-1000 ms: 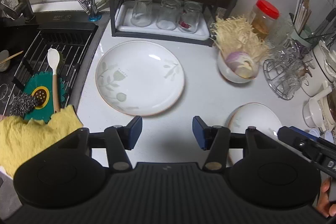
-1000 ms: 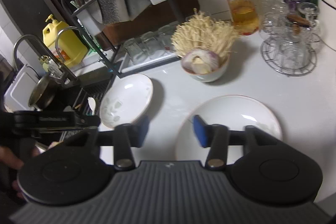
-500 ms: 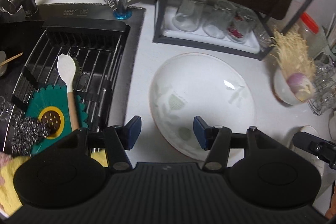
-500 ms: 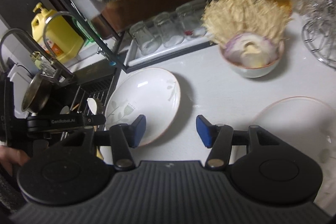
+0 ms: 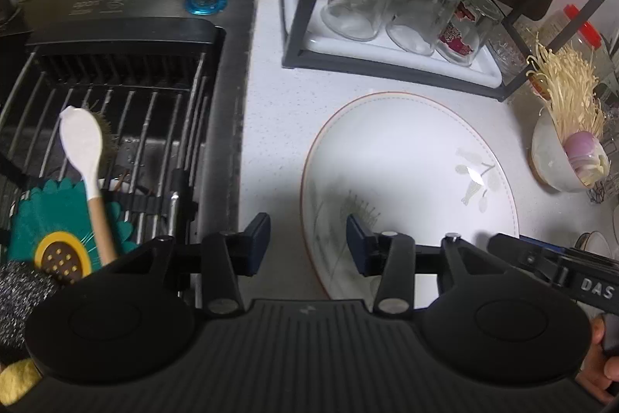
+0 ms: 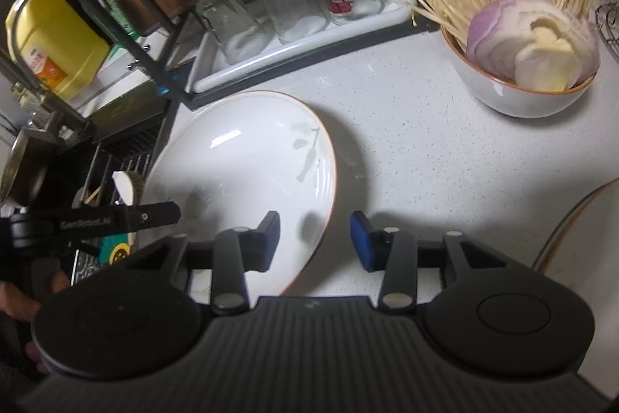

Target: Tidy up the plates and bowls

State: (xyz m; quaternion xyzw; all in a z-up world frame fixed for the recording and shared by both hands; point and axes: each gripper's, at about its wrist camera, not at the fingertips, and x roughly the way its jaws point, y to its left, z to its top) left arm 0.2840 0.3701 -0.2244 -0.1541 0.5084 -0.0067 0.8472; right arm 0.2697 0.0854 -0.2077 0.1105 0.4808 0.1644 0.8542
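A large white plate (image 5: 410,180) with a pale leaf print and a brown rim lies on the white counter; it also shows in the right wrist view (image 6: 247,169). My left gripper (image 5: 307,242) is open, its jaws straddling the plate's left rim. My right gripper (image 6: 314,239) is open, its jaws straddling the plate's right rim. A second white plate (image 6: 580,219) shows only as an edge at the right. A bowl (image 6: 518,91) holds enoki mushrooms and sliced onion.
A sink (image 5: 116,126) with a black wire rack, a white spoon (image 5: 85,157) and a green mat lies left of the plate. A dark rack (image 5: 387,60) with upturned glasses stands behind it. A yellow bottle (image 6: 54,41) stands by the tap.
Both grippers moved in on the leaf-print plate from either side. Their jaws now stand at its opposite rims. The second plate slid almost out of the right wrist view.
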